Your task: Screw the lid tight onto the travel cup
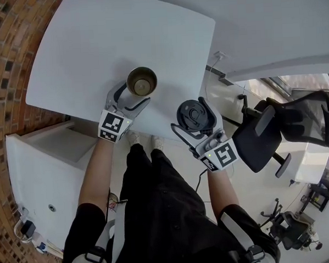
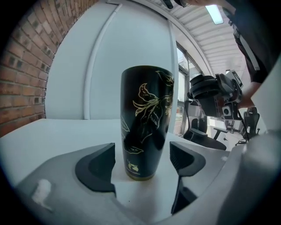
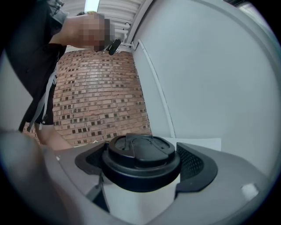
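A black travel cup [image 1: 141, 81] with a gold flower print [image 2: 147, 118] stands upright and lidless near the front edge of the white table [image 1: 94, 44]. My left gripper [image 1: 132, 95] [image 2: 142, 160] is open around the foot of the cup, and a narrow gap shows between each pad and the cup wall. The black screw lid [image 1: 194, 114] [image 3: 142, 156] is in my right gripper [image 1: 196, 120] [image 3: 140, 167], which is shut on its rim. The lid hangs top side up, off the table's front edge, to the right of the cup and apart from it.
A brick wall [image 1: 6, 54] runs along the left. A white cabinet [image 1: 39, 162] stands below the table's left corner. A black office chair [image 1: 264, 137] stands to the right of my right gripper. The person's legs are under the table edge.
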